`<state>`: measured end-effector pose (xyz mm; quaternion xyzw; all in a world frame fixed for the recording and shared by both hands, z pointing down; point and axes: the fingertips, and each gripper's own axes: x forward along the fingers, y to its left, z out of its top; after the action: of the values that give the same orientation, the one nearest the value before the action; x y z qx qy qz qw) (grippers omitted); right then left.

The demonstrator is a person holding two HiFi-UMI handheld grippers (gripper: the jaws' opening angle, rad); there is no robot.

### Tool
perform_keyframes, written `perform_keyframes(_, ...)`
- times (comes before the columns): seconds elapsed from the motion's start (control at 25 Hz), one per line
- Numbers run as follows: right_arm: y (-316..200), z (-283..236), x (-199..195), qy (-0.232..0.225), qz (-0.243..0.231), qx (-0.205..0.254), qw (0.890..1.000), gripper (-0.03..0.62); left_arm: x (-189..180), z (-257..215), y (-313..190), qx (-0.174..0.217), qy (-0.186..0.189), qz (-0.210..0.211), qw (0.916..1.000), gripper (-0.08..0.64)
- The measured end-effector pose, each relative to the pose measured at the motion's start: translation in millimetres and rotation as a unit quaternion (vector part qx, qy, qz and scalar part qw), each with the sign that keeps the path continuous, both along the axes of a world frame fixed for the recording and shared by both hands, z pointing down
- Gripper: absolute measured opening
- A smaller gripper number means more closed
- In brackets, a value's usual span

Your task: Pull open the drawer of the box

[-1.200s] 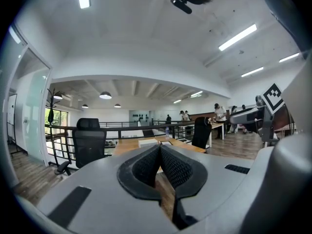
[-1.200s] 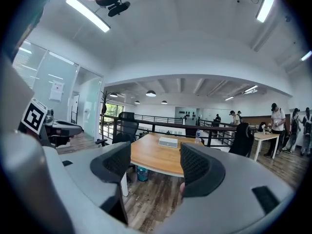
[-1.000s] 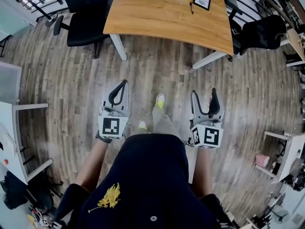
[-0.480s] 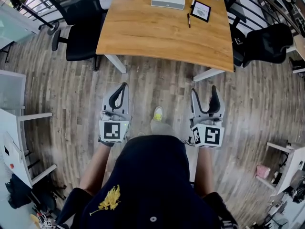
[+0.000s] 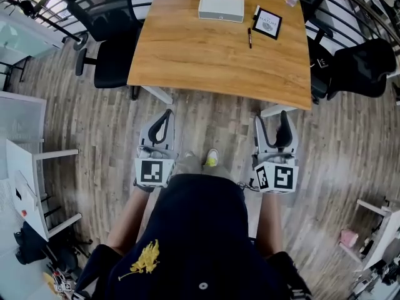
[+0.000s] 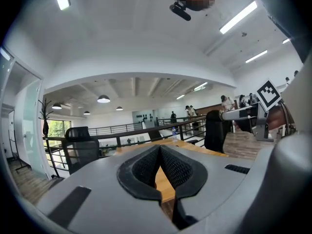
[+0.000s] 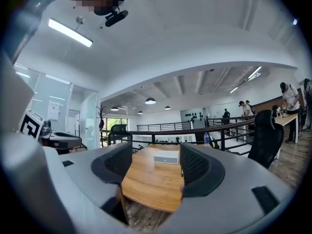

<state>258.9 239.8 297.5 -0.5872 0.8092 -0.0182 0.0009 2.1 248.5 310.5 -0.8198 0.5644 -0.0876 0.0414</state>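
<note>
In my judgement the task is only at its beginning: this is the approach step, and there is no contact with the box (image 5: 221,8) yet. The person stands on the wooden floor (image 5: 206,120) before the bench (image 5: 206,61) and holds both grippers low, near the body, pointing forward toward the bench.

The box is flat and pale. It lies on the far part of the bench, near the back edge. Near it on the right are a black-framed card (image 5: 267,23) and a pen (image 5: 250,37). The drawer seems to be closed, but its front and handle are too small to tell which side it opens to.

The left gripper (image 5: 162,119) has its fingers closed, with the tips touching each other and nothing between them. The right gripper (image 5: 273,127) has its fingers apart and empty. In the right gripper view the box appears in the gap between the fingers, almost in line with them, but well apart from them. From the left gripper the box is also well apart, ahead and a little to the right.

The next move probably calls for a step closer and a reach over the bench to the box. One gripper should then hold the body of the box steady while the other takes the drawer front and pulls it straight out. If the left gripper is to grasp, it must first open its fingers.
</note>
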Motion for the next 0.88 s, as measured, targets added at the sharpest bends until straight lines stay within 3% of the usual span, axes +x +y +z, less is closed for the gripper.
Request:
perform_keyframes(0.4,-44,29,0,0.003,-0.001,-0.033,0.999,0.272,-2,19,-54,-0.013,0.010,-0.004,0.9999,0.017)
perform_keyframes(0.68,-124,25,-8,0.017,0.015,-0.028,0.999,0.268,-8,20,-144,0.000,0.022,0.011,0.9997,0.017)
perform_keyframes(0.88,-186,13,-36,0.034,0.015,-0.020,0.999,0.267,-27,15,-209,0.001,0.034,0.020,0.9992,0.017)
